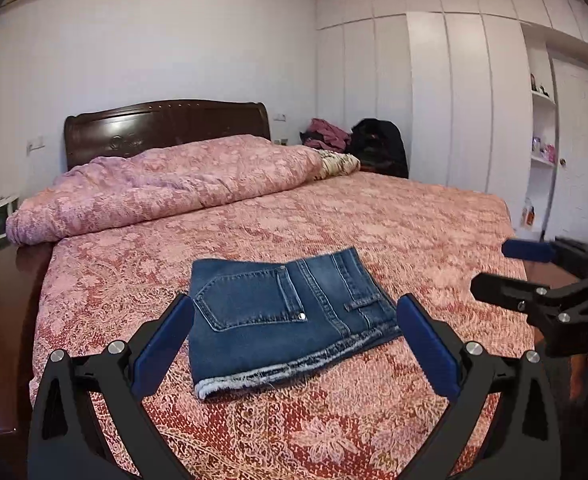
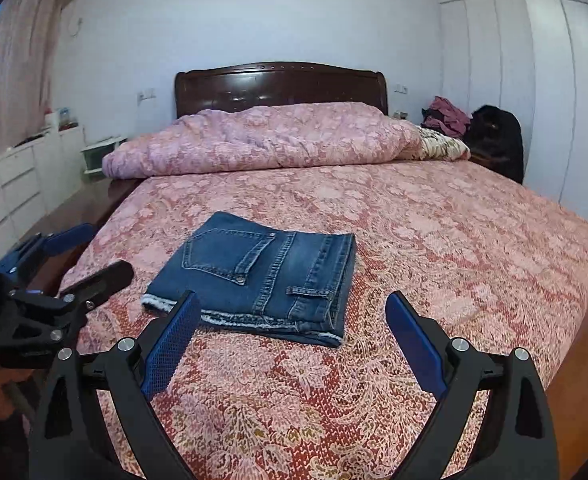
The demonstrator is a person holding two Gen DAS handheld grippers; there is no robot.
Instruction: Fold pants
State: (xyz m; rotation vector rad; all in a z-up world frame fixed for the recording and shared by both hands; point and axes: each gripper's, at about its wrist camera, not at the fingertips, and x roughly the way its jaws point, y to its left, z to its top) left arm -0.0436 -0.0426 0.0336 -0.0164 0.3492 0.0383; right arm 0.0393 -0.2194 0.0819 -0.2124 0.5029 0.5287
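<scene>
From the left wrist view, the jeans [image 1: 290, 316] lie folded into a small flat pile on the bed [image 1: 434, 240], near its foot end. A back pocket faces up and the frayed hems point toward the camera. The left gripper [image 1: 294, 320] hangs above the near edge of the jeans with its blue fingers [image 1: 162, 348] spread wide, holding nothing. The right gripper [image 1: 510, 268] pokes in from the right side, off the jeans, and it is wide too. A rolled-up pink blanket [image 1: 166, 188] lies across the far end by the dark headboard [image 1: 166, 124]. White closets [image 1: 434, 92] fill the right wall.

From the right wrist view, the jeans [image 2: 262, 276] sit ahead and a bit left. The right gripper [image 2: 290, 320] is spread wide and empty, just short of them. The left gripper [image 2: 86, 252] shows at the left, beside the jeans. Some clothes [image 2: 446, 116] and a black bag [image 2: 498, 140] sit in the far right corner. Nothing lies between the grippers and the jeans.
</scene>
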